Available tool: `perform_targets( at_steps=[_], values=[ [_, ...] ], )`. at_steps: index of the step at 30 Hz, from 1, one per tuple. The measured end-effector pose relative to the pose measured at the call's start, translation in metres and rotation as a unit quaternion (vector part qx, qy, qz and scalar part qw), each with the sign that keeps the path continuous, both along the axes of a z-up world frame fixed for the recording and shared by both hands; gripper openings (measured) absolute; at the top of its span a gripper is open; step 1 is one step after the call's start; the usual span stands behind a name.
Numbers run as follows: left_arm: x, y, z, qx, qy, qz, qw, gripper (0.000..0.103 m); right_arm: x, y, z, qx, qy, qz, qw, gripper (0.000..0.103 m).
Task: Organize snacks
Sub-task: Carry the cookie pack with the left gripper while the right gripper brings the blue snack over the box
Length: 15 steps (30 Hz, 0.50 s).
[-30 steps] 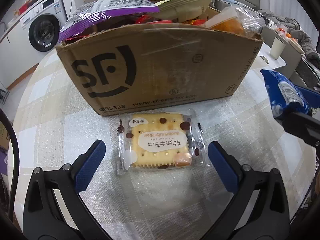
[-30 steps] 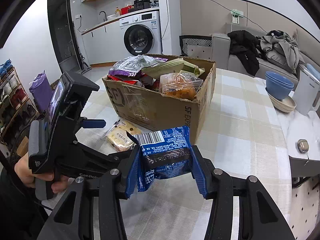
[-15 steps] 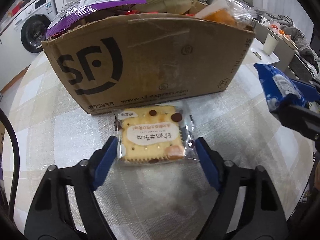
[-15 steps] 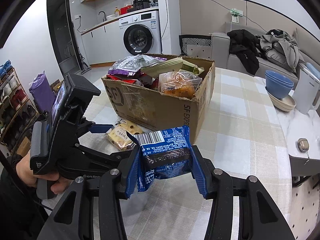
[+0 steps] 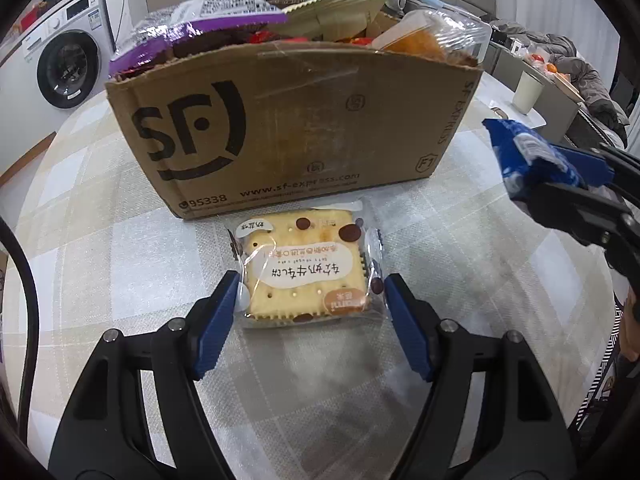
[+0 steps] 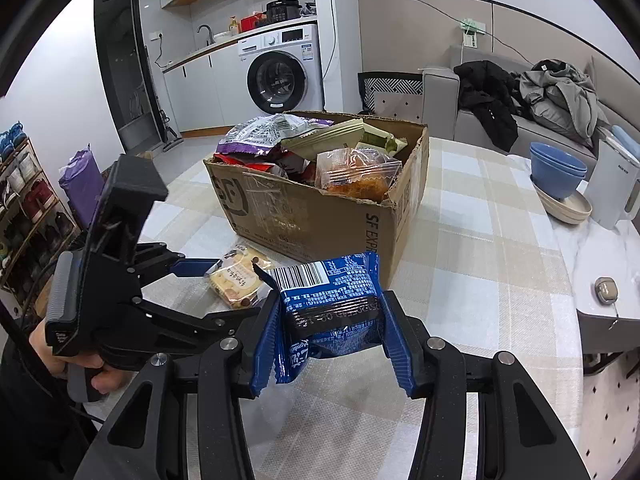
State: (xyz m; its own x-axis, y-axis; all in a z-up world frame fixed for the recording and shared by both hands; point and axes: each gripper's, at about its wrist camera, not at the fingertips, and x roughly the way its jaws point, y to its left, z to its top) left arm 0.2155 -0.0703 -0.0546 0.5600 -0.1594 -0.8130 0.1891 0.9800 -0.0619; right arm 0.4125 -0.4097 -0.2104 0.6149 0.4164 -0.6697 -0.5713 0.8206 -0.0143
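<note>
box (image 5: 296, 128) blocks straight ahead, heaped past its rim; tablecloth (image 6: 480, 280) on its right is wide open

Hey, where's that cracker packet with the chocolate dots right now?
In the left wrist view the cracker packet lies flat on the checked tablecloth, just in front of the cardboard box, between the left gripper fingers.

Even, bright indoor light; soft shadows under claws; strong fisheye bending, dark vignette at edges; focus sharp.
</note>
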Motion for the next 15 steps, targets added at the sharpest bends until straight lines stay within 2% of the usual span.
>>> perform_targets(
  at_steps=[7,15],
  values=[
    [-0.025,0.012,0.032,-0.014,-0.022,-0.004,0.9996,0.07,-0.003,-0.002,0.005,0.009,-0.008,0.002,1.0,0.049],
    [-0.049,0.032,0.081,-0.023,-0.056,-0.006,0.9982,0.07,-0.007,-0.005,0.013,0.029,-0.02,0.004,0.999,0.049]
  ],
)
